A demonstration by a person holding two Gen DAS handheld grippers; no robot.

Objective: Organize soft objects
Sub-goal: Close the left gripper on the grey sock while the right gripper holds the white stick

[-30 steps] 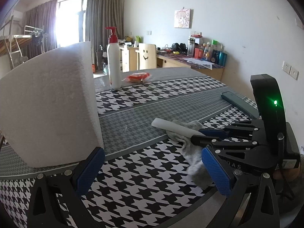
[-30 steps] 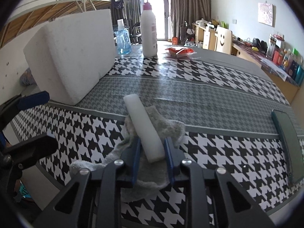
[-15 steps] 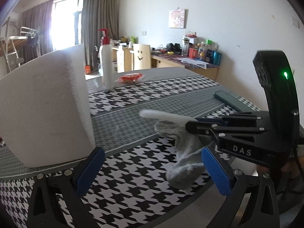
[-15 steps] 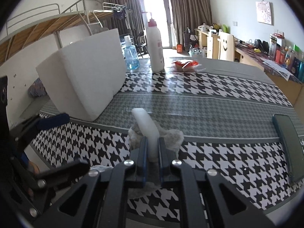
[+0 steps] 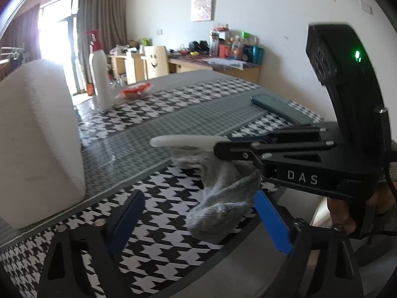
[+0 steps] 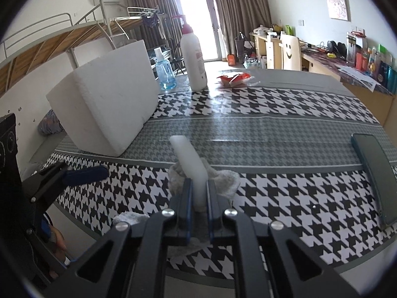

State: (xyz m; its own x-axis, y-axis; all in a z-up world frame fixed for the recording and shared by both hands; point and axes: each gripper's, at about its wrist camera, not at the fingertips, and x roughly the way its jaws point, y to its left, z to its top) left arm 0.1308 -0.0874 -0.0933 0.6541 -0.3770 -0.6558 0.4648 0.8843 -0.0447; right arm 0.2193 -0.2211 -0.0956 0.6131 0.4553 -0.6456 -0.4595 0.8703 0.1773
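Note:
My right gripper (image 6: pixel 199 193) is shut on a white foam strip (image 6: pixel 189 161) together with a grey sock (image 6: pixel 224 181), and holds both above the houndstooth tablecloth (image 6: pixel 285 198). In the left wrist view the strip (image 5: pixel 183 141) sticks out level to the left and the sock (image 5: pixel 223 198) hangs below it. My left gripper (image 5: pixel 198 218) is open and empty, its blue pads (image 5: pixel 271 223) on either side of the hanging sock's lower end. A large white foam block (image 6: pixel 109 99) stands on the table at the left.
A dark phone (image 6: pixel 374 171) lies at the right on the table. A white pump bottle (image 6: pixel 193 59), a blue bottle (image 6: pixel 165 72) and a red packet (image 6: pixel 234 78) stand at the far side. The table's front edge is close below both grippers.
My right gripper has shut on the foam strip and sock and lifted them off the table. The sock now hangs free between my left gripper's open fingers.

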